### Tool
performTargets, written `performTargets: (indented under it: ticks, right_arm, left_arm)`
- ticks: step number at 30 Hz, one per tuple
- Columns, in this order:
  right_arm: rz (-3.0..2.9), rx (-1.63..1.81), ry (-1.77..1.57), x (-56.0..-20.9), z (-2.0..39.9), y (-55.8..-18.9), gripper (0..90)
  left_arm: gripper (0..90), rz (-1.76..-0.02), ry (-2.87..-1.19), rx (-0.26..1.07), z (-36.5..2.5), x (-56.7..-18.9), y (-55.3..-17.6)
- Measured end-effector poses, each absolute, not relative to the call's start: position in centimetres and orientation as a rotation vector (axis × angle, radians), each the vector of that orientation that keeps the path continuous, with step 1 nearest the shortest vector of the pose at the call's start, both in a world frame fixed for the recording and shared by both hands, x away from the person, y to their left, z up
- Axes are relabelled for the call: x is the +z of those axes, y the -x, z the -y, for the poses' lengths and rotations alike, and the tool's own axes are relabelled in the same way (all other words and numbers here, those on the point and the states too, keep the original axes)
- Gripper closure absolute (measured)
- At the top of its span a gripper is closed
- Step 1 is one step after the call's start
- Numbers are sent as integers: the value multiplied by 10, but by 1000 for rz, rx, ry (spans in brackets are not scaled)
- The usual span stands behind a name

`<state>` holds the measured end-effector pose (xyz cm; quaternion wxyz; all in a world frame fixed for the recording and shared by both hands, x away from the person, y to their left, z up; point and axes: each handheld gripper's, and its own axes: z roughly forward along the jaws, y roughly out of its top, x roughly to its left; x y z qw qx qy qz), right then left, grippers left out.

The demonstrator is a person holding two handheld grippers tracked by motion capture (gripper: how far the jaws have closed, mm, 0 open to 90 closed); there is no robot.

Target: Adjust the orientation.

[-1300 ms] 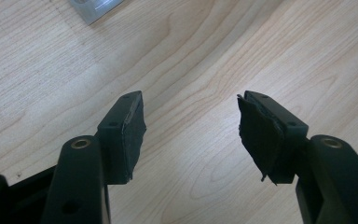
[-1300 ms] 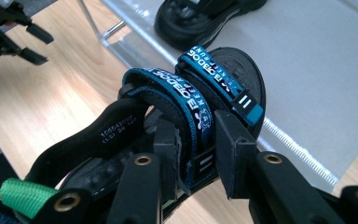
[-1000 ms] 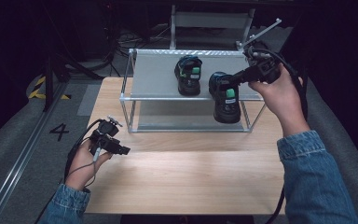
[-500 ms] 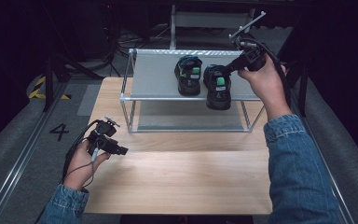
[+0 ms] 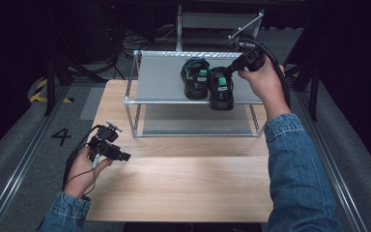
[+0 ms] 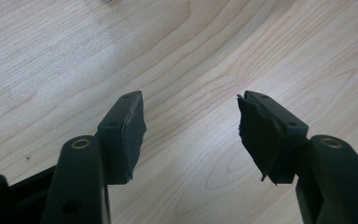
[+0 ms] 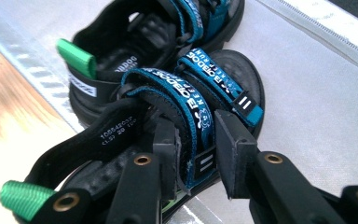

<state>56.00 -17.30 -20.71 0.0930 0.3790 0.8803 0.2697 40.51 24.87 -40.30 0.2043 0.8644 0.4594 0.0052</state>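
Since the earlier frames the right gripper point(image 5: 228, 72) has carried its sandal point(image 5: 221, 88) from beyond the shelf's front edge onto the top shelf point(image 5: 164, 77).

The right gripper's jaws pinch a blue strap point(image 7: 193, 116) of that sandal, which sits at the front rail, just beside the second sandal point(image 5: 196, 77). The left gripper point(image 5: 118, 153) hovers low over the wooden table point(image 5: 183, 183), jaws spread wide with nothing between them, well apart from the shelf.

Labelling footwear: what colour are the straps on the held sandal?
Blue with white lettering, on a black sandal; clearest in the right gripper view.
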Motion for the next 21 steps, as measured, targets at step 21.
performTargets:
  ticks: [21]
  right_arm:
    - [-2423, 1041, -1043, -175, 189, -496, 566]
  left_arm:
    - [407, -1261, -2421, 6, -241, -401, -406]
